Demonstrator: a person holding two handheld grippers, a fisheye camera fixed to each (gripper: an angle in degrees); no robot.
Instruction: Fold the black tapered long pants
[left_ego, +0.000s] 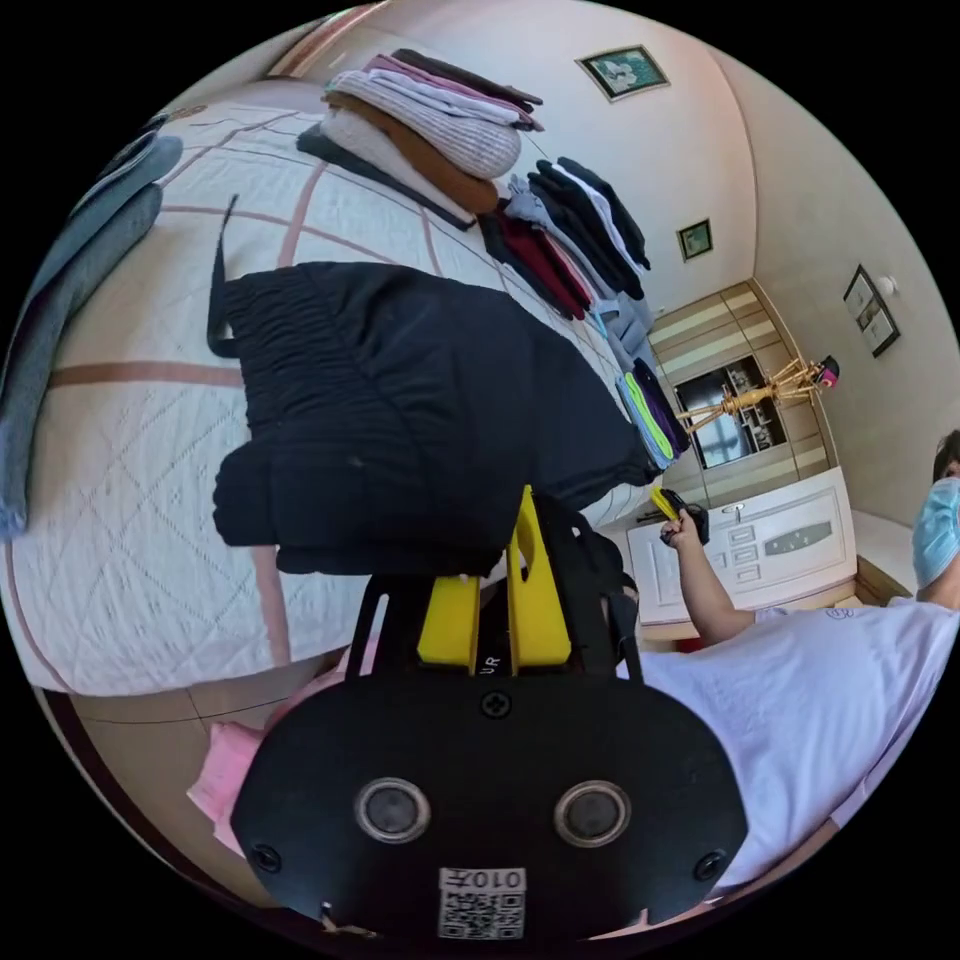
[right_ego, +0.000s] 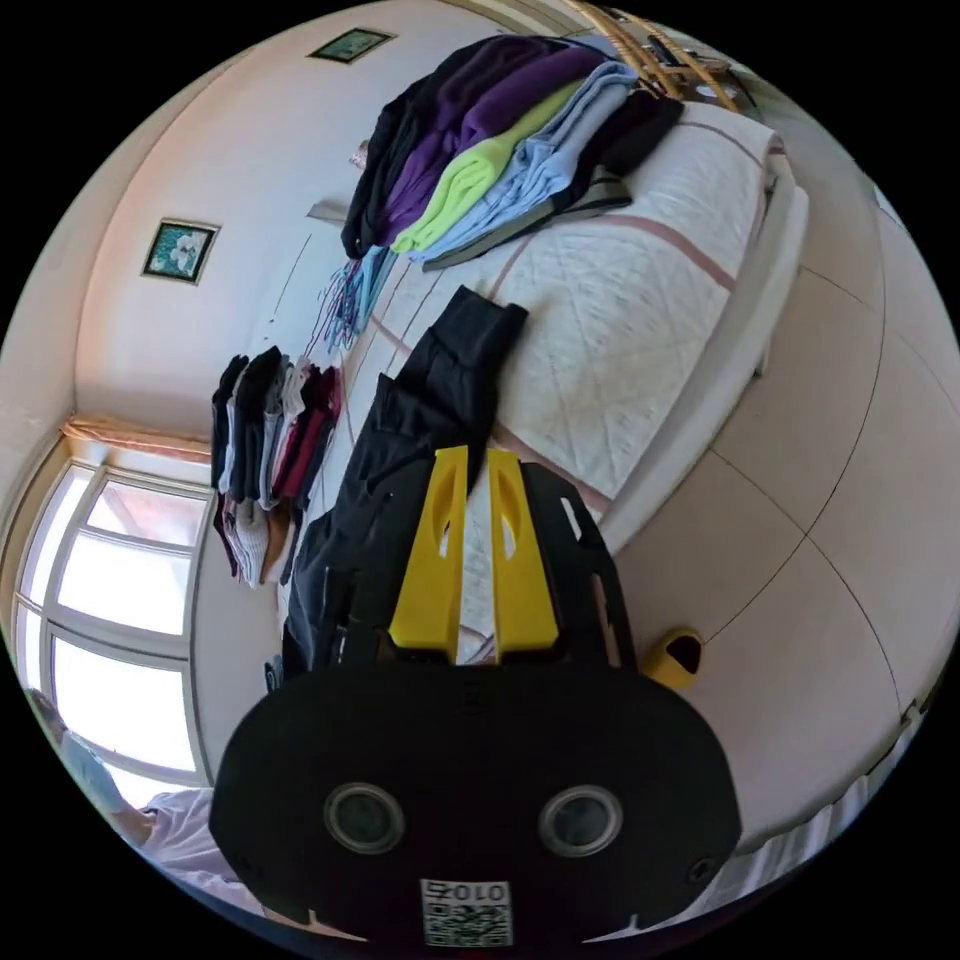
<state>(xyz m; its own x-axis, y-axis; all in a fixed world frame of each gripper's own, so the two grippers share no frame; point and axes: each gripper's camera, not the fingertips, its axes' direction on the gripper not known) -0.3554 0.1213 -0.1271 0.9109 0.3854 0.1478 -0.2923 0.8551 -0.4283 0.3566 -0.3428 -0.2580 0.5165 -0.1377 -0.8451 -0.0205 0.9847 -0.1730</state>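
Observation:
The black pants (left_ego: 400, 400) lie folded into a thick bundle on the quilted bed (left_ego: 130, 480), waistband toward the far side. My left gripper (left_ego: 490, 545) is at the bundle's near edge. Fabric covers one yellow jaw and the other jaw lies over it, so the jaws are shut on that edge. In the right gripper view the pants (right_ego: 420, 400) stretch along the bed (right_ego: 620, 300). My right gripper (right_ego: 475, 458) hovers above the bed's edge, shut, with nothing in the narrow slit between its jaws. A hand holds the right gripper (left_ego: 668, 503) off the bed's side.
Stacks of folded clothes line the bed's far side: knitwear (left_ego: 440, 130), dark tops (left_ego: 580, 220), a purple, green and blue pile (right_ego: 500, 130). A blue-grey garment (left_ego: 60, 300) lies at one edge. A pink cloth (left_ego: 230, 770) is on the tiled floor. A person in white (left_ego: 800, 700) stands beside the bed.

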